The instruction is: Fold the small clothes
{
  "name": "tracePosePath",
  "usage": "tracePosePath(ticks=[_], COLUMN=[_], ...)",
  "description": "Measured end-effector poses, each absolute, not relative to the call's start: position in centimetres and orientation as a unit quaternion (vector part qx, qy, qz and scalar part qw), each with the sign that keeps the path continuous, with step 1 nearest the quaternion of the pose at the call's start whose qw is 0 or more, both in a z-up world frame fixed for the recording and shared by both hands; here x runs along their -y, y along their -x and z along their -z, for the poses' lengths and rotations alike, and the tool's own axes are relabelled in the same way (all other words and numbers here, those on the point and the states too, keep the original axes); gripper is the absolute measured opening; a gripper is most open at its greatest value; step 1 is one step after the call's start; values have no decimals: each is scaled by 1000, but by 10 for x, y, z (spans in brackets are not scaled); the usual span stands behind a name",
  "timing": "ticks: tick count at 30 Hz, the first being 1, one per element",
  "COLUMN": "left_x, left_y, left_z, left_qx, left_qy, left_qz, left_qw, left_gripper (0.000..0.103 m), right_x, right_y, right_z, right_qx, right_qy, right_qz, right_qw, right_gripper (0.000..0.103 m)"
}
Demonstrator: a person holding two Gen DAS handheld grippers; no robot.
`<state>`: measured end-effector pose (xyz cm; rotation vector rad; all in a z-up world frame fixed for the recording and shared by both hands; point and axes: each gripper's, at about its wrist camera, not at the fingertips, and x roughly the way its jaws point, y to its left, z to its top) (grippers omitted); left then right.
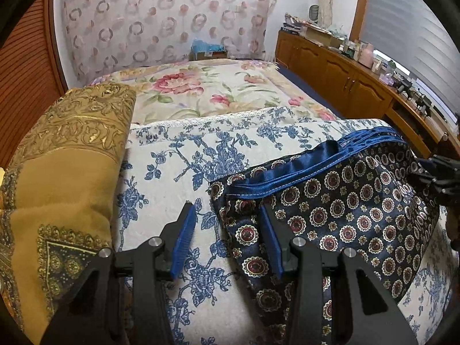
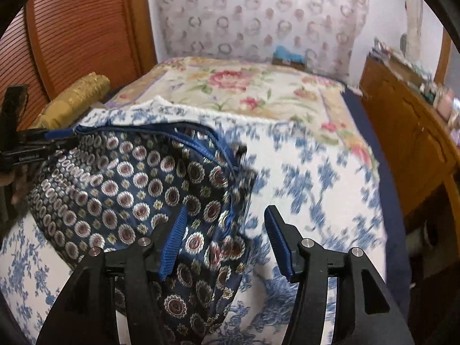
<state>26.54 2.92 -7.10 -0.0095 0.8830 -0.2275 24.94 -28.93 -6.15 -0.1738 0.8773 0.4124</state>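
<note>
A dark navy satin garment with a medallion print of red-and-white rosettes (image 1: 339,201) lies on a white woven bedcover with blue floral print (image 1: 184,166), a lace edge along its far side. The satin is shiny and slippery-looking, rumpled into soft folds; a plain royal-blue satin waistband with white stitching (image 1: 302,169) runs along its far edge, gathered and slightly puckered. In the right wrist view the same garment (image 2: 120,189) sits left of centre, its right edge bunched into a ridge. The left gripper (image 1: 227,230), black frame with ribbed blue pads, hovers with jaws apart over the garment's left corner; the right pad overlaps the fabric, the left pad is over bare bedcover, nothing pinched. The right gripper (image 2: 227,238) also stands released, jaws wide, the garment's right edge between the pads but not pressed. To the left, a folded mustard-gold cloth with ornate metallic paisley border (image 1: 63,155) lies thick and matte. Beyond, a cream bedspread with pink roses (image 1: 207,89). At far right stands a wooden cabinet with arched panel doors (image 1: 339,69), its top cluttered.
</note>
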Motion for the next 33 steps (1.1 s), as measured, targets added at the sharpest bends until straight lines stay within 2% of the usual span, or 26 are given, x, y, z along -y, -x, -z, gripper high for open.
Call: tracePosePath(ticks=[14, 17, 19, 21, 24, 25, 26, 27, 33], left_x=[-29, -23, -20, -19, -18, -17, -15, -13, -14], left_y=[-275, -275, -276, -276, -274, -272, -268, -264, -230], left_z=[77, 77, 76, 76, 73, 71, 66, 63, 22], left_qx=[-444, -442, -440, -439, -437, -433, -424, -415, -343], left_qy=[34, 27, 24, 29, 32, 30, 22, 17, 9], left_qz=[131, 142, 145, 148, 160, 162, 161, 163, 173], left_qw=[886, 885, 886, 886, 885, 886, 891, 895, 923], left_gripper=[45, 44, 37, 27, 5, 4, 4, 4, 2], right_x=[279, 276, 276, 277, 275, 274, 272, 270, 274], right_y=[-266, -267, -269, -270, -269, -268, -266, -263, -239], right_z=[78, 78, 78, 78, 78, 78, 77, 76, 50], right_qx=[-426, -426, -427, -428, -429, -429, -428, -425, -373], right_qy=[46, 47, 42, 37, 32, 31, 29, 31, 19], right_qz=[-236, -242, -247, -251, -263, -269, -277, -279, -270], right_qw=[872, 870, 869, 867, 864, 862, 860, 860, 887], right_gripper=[61, 53, 50, 42, 30, 26, 17, 15, 11])
